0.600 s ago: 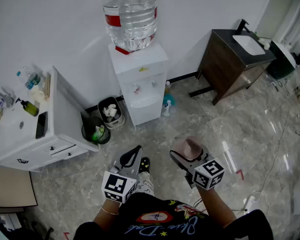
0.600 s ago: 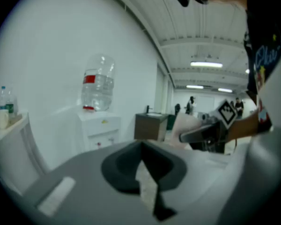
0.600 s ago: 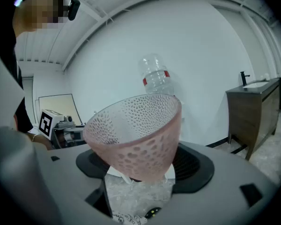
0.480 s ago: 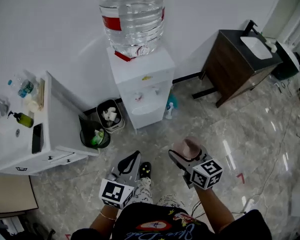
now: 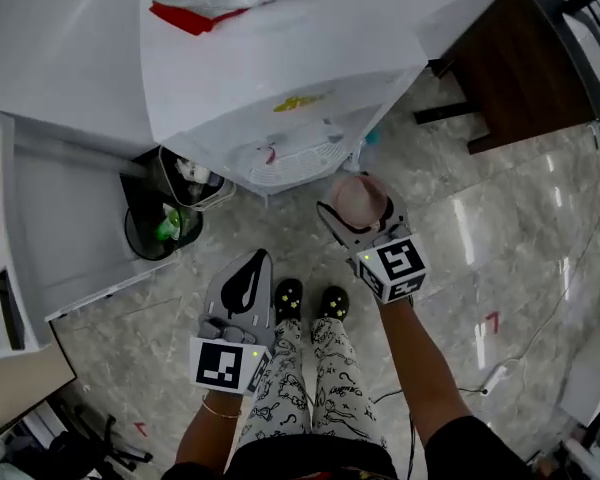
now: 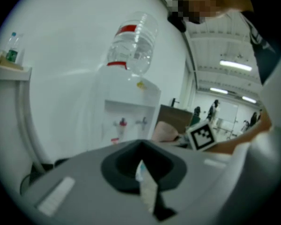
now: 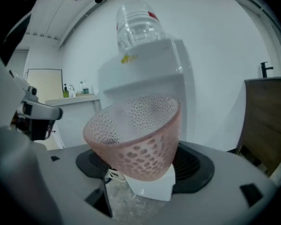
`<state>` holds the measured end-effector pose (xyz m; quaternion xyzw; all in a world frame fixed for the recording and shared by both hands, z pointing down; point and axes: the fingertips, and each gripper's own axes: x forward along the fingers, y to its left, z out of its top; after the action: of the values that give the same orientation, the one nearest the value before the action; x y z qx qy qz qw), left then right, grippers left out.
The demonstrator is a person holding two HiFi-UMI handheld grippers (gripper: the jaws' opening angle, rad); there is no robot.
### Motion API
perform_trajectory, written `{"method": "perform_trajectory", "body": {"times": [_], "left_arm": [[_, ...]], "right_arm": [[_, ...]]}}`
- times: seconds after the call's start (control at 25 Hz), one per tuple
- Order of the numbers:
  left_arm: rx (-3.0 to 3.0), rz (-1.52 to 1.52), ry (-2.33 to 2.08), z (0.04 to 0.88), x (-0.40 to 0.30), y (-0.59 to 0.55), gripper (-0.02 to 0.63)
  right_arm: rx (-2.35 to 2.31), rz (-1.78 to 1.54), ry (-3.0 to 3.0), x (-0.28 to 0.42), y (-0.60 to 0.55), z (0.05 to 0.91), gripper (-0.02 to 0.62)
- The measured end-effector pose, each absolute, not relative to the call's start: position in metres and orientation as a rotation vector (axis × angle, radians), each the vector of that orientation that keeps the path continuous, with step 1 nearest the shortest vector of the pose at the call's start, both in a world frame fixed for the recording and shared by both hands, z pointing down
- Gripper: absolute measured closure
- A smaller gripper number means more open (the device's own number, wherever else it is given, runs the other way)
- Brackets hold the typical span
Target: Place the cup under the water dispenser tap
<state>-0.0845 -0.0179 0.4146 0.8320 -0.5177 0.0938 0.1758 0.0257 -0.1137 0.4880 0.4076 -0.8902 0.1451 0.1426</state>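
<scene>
A white water dispenser [image 5: 280, 68] with a clear bottle [image 7: 136, 25] on top stands against the wall. Its red tap [image 5: 271, 154] and its drip grille [image 5: 302, 162] show on the front. My right gripper [image 5: 363, 211] is shut on a pink dotted cup [image 5: 358, 197], held slightly tilted, mouth up, just in front of the grille and a little to its right. In the right gripper view the cup [image 7: 136, 139] fills the space between the jaws, with the dispenser [image 7: 145, 78] close behind. My left gripper [image 5: 248, 276] hangs lower left, shut and empty, apart from the dispenser [image 6: 126, 111].
Left of the dispenser are a black round bin [image 5: 158, 230] and a smaller bin [image 5: 194, 181] with rubbish. Further left is a white cabinet [image 5: 60, 218]. A dark wooden cabinet [image 5: 530, 58] stands at the right. The person's shoes [image 5: 290, 298] are below the grippers. A cable [image 5: 525, 353] lies on the floor.
The person has stepped up to the dispenser, which now fills the top of the head view. The right gripper with the cup has moved forward to the drip grille. The left gripper lags behind.
</scene>
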Motion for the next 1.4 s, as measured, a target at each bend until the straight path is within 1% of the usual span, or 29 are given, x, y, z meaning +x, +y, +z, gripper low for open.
{"method": "perform_trajectory", "body": {"times": [0.12, 0.24, 0.44, 0.6, 0.84, 1.04, 1.16, 1.28, 1.4], "left_arm": [[2.338, 0.292, -1.439, 0.448, -0.075, -0.032, 0.609], [2.310, 0.307, -1.389, 0.466, -0.069, -0.035, 0.609], [2.250, 0.379, -1.316, 0.485, -0.074, -0.025, 0.609], [2.214, 0.375, -1.299, 0.488, -0.076, -0.028, 0.609], [2.219, 0.370, -1.262, 0.483, -0.070, -0.026, 0.609], [2.212, 0.361, -1.263, 0.481, -0.070, -0.026, 0.609], [2.232, 0.357, -1.291, 0.478, -0.075, -0.027, 0.609], [2.223, 0.366, -1.330, 0.471, -0.082, -0.026, 0.609], [2.213, 0.366, -1.369, 0.447, -0.086, -0.022, 0.609]], "right_arm": [[1.183, 0.479, -2.518, 0.022, -0.149, 0.546, 0.241], [1.173, 0.468, -2.460, 0.018, -0.173, 0.585, 0.241], [1.159, 0.538, -2.404, 0.008, -0.194, 0.624, 0.241], [1.170, 0.601, -2.361, 0.007, -0.207, 0.643, 0.241], [1.169, 0.644, -2.327, 0.008, -0.205, 0.654, 0.242], [1.197, 0.618, -2.344, 0.011, -0.197, 0.656, 0.242], [1.274, 0.682, -2.323, 0.023, -0.176, 0.650, 0.242], [1.462, 0.830, -2.313, 0.044, -0.147, 0.621, 0.242], [1.529, 0.882, -2.389, 0.055, -0.110, 0.563, 0.254]]}}
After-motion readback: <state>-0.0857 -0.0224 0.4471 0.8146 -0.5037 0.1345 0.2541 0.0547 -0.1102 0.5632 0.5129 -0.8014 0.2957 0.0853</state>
